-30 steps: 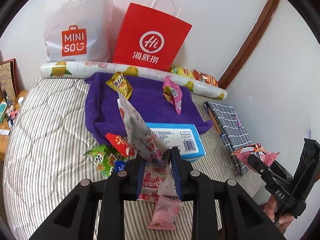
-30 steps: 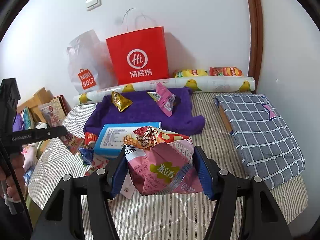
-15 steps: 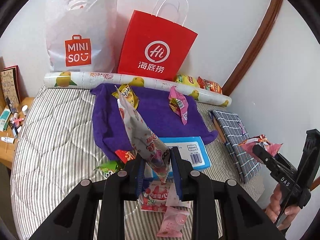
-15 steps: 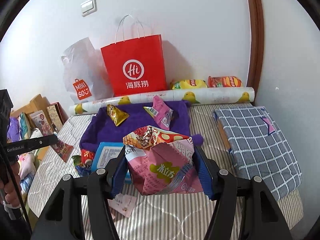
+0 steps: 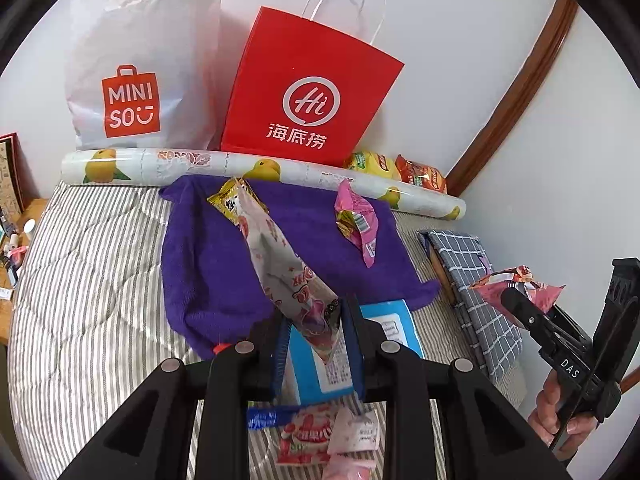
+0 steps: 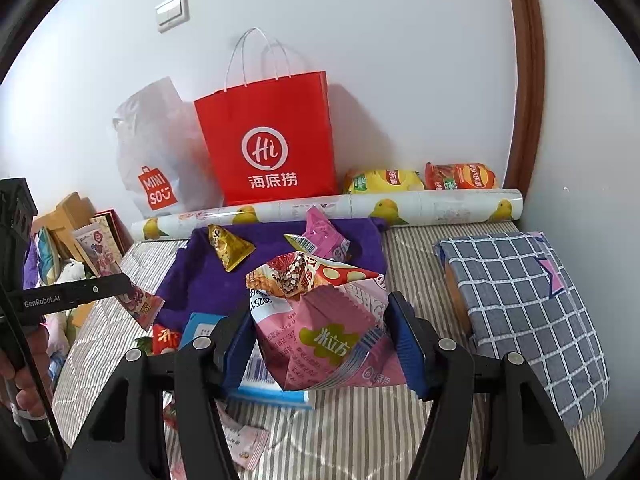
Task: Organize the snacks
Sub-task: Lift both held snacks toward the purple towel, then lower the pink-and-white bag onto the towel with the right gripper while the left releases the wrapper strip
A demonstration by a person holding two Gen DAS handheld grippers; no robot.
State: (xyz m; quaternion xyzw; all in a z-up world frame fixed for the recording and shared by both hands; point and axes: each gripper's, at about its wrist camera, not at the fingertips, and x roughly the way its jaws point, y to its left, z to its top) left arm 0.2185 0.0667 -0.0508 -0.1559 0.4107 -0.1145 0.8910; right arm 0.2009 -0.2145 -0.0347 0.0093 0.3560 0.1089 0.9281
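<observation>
Left gripper [image 5: 318, 344] clenched on lower end of long pale snack packet [image 5: 276, 256], held up slanting over near part of purple towel [image 5: 208, 264]. Right gripper [image 6: 320, 344] clamped on both sides of puffy pink snack bag [image 6: 320, 332], lifted above near edge of striped mattress [image 6: 360, 432]. Seen on purple towel, toward far edge of mattress: small golden triangular snack [image 6: 230, 250] at left and pink-and-yellow snack packet [image 6: 324, 238] at right, apart from each other. Blue box [image 5: 316, 364] lay just before near edge of towel, partly hidden behind left gripper; more small packets, pink and red [image 5: 320, 436], scattered on mattress close to near edge. Along far edge lay long roll printed with yellow fruit [image 5: 256, 166]; behind it stood red paper bag [image 6: 268, 140] and white plastic bag [image 5: 140, 60], against wall. Yellow chip bag [image 6: 382, 180] and orange chip bag [image 6: 460, 176] rested behind roll at far right corner. Grey checked cloth bundle [image 6: 520, 300] lay along right edge of mattress. Each tool held from below by a hand, left hand [image 6: 24, 376] and right hand [image 5: 556, 412], seen only partly.
</observation>
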